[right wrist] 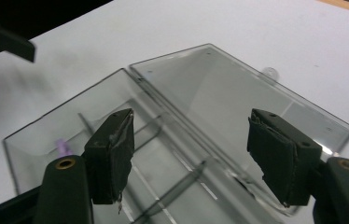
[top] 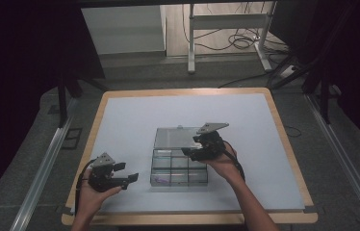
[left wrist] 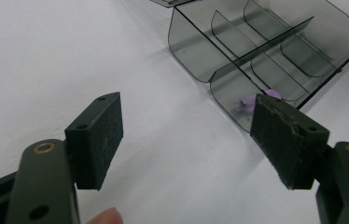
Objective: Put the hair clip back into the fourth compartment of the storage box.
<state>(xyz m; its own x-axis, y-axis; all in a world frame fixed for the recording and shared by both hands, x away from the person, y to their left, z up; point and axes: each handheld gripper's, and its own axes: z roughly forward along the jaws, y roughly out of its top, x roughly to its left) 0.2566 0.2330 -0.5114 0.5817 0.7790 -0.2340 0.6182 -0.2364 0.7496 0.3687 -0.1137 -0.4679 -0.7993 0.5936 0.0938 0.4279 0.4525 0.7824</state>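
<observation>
Smoke-grey transparent plastic: one compartment box (top: 179, 168), lid (top: 177, 137) folded flat open on the far side, lying near the middle of the bench (top: 135, 115), whose white top is bordered by a pale wood rim. Dividers split the tray into six cells, in two rows of three as the high view shows them. One small purple item (top: 160, 180) lies in the near-left cell; in the left gripper view it shows through the clear wall (left wrist: 256, 99), shape too blurred to tell. Tongs, two sets. Left tongs (top: 126, 173), held in the left hand (top: 89, 190), sit just left of the box and apart from it, jaws spread with nothing between them, above bare white surface. Right tongs (top: 190, 152), held in the right hand (top: 222, 163), hang over the right side of the tray, jaws likewise spread and holding nothing; the right gripper view looks down through them at the hinge line between tray and lid. Open room: wide bare white on the far side of the lid, on the left and on the right of the box; a narrower strip between the box and the near edge, where both forearms enter.
</observation>
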